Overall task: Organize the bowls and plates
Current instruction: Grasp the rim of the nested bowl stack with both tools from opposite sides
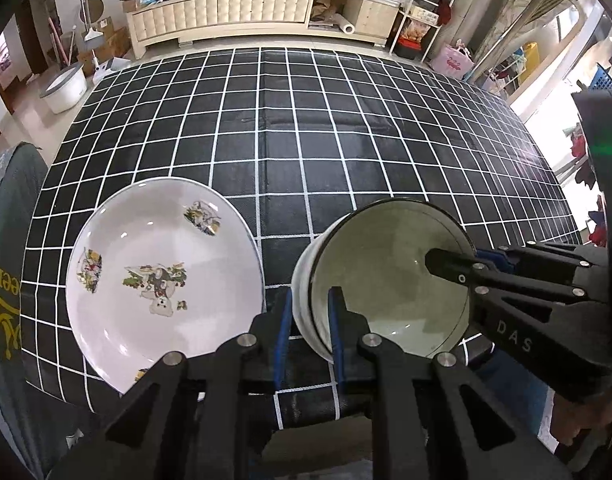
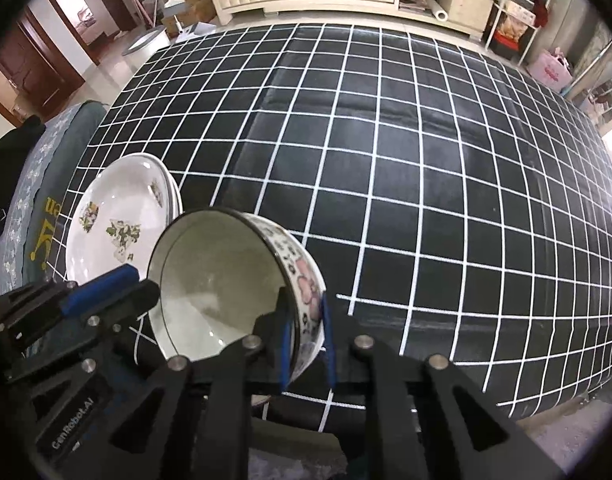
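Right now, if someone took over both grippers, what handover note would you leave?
Left gripper: jaws shut on the bowl's left wall.
Right gripper: jaws shut on the opposite, flowered wall of the same bowl.
Bowl: tilted, held near the table's front edge over the checked tablecloth.
Plates: stacked to the left of the bowl, top one empty.
Done: plates stacked, apparently.
Left: set the bowl down, probably on or beside the plates; release both grippers.

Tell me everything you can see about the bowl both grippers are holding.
The bowl looks ceramic: white with pink flowers and dark leaves outside, a dark rim, a plain greyish-white inside. It is empty and tilted, beside the plates, above the checked tablecloth. The left gripper and right gripper each pinch the wall on opposite sides.
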A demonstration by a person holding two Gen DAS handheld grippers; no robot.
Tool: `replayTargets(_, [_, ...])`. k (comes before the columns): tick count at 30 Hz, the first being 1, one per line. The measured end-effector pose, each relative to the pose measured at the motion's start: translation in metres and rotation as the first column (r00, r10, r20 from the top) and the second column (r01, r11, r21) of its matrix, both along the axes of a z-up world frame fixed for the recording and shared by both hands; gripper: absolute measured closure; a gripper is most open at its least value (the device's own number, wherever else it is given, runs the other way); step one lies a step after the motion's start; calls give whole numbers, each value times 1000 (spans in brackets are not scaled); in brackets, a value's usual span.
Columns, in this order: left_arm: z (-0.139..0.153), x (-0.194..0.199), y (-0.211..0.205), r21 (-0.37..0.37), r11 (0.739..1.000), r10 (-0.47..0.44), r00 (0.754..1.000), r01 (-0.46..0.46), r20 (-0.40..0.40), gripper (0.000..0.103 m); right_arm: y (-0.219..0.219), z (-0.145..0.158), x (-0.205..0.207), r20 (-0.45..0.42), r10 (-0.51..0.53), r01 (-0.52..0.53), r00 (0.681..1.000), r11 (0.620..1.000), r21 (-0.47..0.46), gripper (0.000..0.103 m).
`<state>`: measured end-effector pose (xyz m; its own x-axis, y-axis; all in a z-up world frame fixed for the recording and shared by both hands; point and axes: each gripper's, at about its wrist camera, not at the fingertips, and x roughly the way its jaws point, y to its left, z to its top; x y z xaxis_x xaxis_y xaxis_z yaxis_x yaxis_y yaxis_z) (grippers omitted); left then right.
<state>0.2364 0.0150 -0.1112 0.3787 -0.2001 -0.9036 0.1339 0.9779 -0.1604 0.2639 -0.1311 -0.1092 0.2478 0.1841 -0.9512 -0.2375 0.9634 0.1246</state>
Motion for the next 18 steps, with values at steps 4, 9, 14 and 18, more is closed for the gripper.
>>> replayTargets(4, [-5, -1, 0, 0, 1000, 1, 1000, -1, -11, 88, 0, 2, -2, 8, 5, -5, 1000, 1000, -28, 65])
replayTargets(9, [-9, -5, 2, 11, 1000, 2, 1000, -2, -16, 81, -7, 11, -7, 56, 3, -1, 998, 1000, -31, 41])
replayTargets(14, [0, -10, 4, 5, 1000, 9, 1000, -9, 4, 74, -19, 12, -7, 45, -35, 34, 998, 999, 15, 35])
replayTargets(18, [9, -13, 6, -10, 1000, 8, 1000, -8, 28, 63, -29, 4, -5, 21, -65, 65, 998, 997, 38, 34])
